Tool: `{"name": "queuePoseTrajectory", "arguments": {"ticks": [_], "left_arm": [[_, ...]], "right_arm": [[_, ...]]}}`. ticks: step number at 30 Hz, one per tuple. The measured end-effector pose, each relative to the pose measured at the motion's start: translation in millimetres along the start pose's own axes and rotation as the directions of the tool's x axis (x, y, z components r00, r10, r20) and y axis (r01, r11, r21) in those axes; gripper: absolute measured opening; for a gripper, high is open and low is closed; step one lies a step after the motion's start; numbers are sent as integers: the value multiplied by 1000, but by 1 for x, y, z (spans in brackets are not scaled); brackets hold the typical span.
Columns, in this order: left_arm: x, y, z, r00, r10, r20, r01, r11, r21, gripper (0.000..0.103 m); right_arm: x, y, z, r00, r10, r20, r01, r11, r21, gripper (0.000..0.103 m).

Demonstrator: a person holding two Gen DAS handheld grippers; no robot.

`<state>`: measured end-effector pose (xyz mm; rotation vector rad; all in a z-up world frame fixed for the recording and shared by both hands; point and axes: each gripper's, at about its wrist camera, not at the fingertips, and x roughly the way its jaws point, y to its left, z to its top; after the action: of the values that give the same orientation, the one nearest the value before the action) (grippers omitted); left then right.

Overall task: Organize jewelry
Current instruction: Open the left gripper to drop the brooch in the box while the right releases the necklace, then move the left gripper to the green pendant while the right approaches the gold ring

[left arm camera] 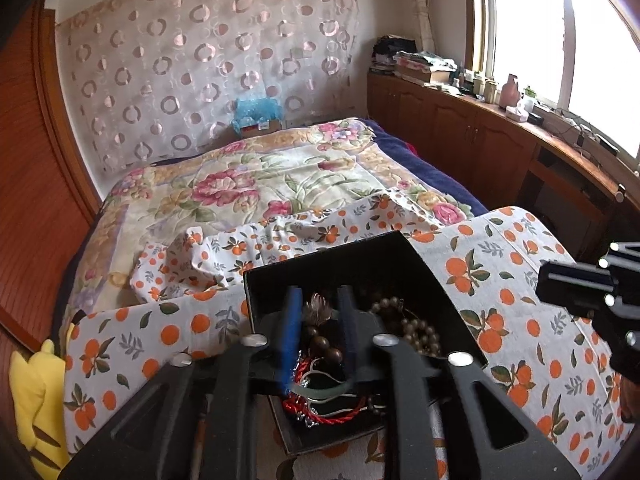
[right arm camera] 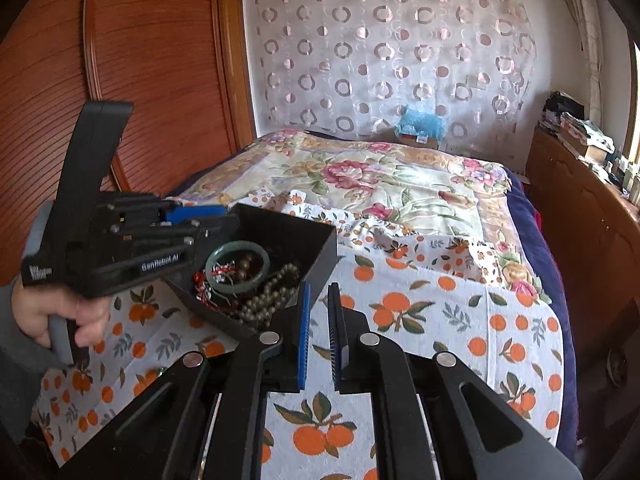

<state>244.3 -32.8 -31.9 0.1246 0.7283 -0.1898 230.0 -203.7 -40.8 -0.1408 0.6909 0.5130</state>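
Jewelry (right arm camera: 244, 280) sits heaped in black box (right arm camera: 320, 256) on orange-print cloth (right arm camera: 460, 320), directly under left hand-held gripper (left arm camera: 320, 320), fingers apart over it gripping nothing; right hand-held gripper (right arm camera: 318, 320), nearly together and empty, sits just right of box.

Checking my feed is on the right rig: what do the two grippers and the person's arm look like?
Both are black plastic. The left gripper has white lettering on its side, a grey handle and blue finger pads. The right gripper has ridged blue pads and round silver pivots. The sleeve is grey.
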Motion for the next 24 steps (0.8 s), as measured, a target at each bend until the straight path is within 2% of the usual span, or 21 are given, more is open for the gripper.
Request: {"name": "queuePoseTrajectory", "arguments": {"ticks": [1, 5, 7, 13, 16, 17, 18, 20, 24], "left_arm": [[-2, 0, -1, 1000, 5, 7, -5, 1000, 2, 44], [-15, 3, -7, 1000, 1, 19, -1, 1000, 0, 47], [-26, 4, -11, 999, 1, 38, -2, 1000, 6, 60], [-52, 1, -26, 997, -6, 71, 4, 1000, 26, 86], [-62, -1, -34, 997, -17, 76, 15, 1000, 27, 89], [-64, -1, -38, 997, -16, 78, 14, 999, 30, 89], [-67, -2, -42, 997, -18, 79, 16, 999, 33, 90], [-71, -4, -52, 997, -24, 76, 22, 999, 37, 90], [-75, -2, -71, 997, -52, 59, 51, 998, 24, 90]], "right_arm": [[0, 0, -2, 1000, 0, -1, 0, 1000, 0, 10], [-3, 2, -14, 1000, 7, 0, -7, 1000, 0, 10], [-4, 4, -19, 1000, 11, 0, -11, 1000, -2, 10], [-16, 14, -36, 1000, 28, 8, -27, 1000, -14, 10], [-21, 22, -47, 999, 36, 2, -36, 999, -29, 10], [-23, 24, -50, 999, 38, -1, -38, 999, -36, 14], [-25, 27, -55, 999, 40, -5, -40, 998, -44, 23], [-28, 32, -63, 999, 46, -11, -46, 997, -56, 30], [-31, 45, -80, 997, 66, -41, -69, 994, -80, 30]]}}
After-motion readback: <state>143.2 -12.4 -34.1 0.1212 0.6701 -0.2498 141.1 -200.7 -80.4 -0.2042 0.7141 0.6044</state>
